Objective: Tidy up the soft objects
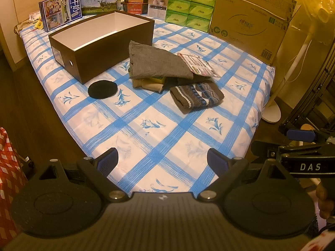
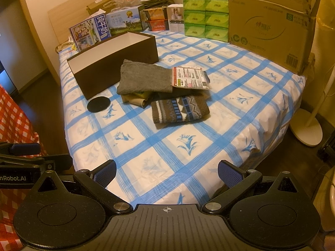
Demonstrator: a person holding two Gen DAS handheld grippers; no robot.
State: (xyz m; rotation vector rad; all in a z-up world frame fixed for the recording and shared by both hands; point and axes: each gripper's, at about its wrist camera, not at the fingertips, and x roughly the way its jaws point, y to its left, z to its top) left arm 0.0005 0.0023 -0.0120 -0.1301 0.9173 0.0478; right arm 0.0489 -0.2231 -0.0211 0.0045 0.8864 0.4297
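Brown box's [image 1: 100,46] round hole, left view only

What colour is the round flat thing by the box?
Black; the left wrist view shows it best.

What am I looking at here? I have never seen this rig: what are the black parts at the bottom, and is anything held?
No robot: a person carries hand-held tongs in each hand, each with a fisheye camera looking along its fingers. The left tongs and right tongs are both open and hold nothing. Ahead is a bed with a blue-checked sheet. On it lie an open brown box, a folded grey cloth on a small pile, a patterned knit piece, a black round pad and a printed packet.
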